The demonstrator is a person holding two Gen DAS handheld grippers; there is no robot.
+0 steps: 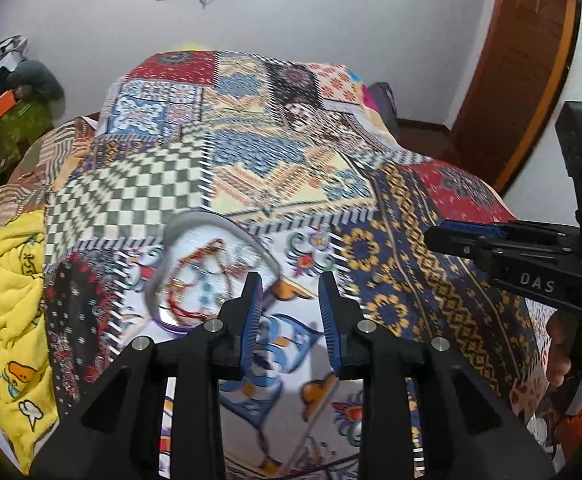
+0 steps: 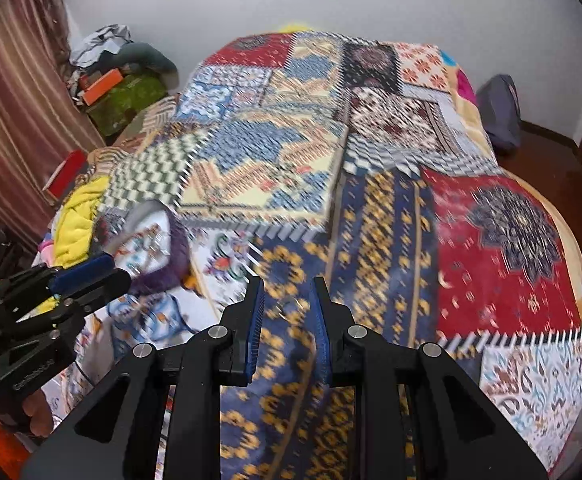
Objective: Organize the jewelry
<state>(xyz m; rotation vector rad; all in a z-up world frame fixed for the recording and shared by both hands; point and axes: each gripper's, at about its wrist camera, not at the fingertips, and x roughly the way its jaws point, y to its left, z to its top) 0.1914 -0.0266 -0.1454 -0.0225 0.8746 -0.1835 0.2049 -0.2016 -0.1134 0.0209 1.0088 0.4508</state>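
A clear round container with a purple rim lies on the patchwork bedspread, with red and blue beaded jewelry inside it. My left gripper is open and empty, just right of the container and above the bedspread. In the right wrist view the container sits at the left, with the left gripper's fingers beside it. My right gripper is open and empty over the blue and yellow patch. It also shows at the right of the left wrist view.
A yellow blanket is bunched at the bed's left side. A cluttered green box with an orange item stands by the wall. A striped curtain hangs at the left. A wooden door is at the right.
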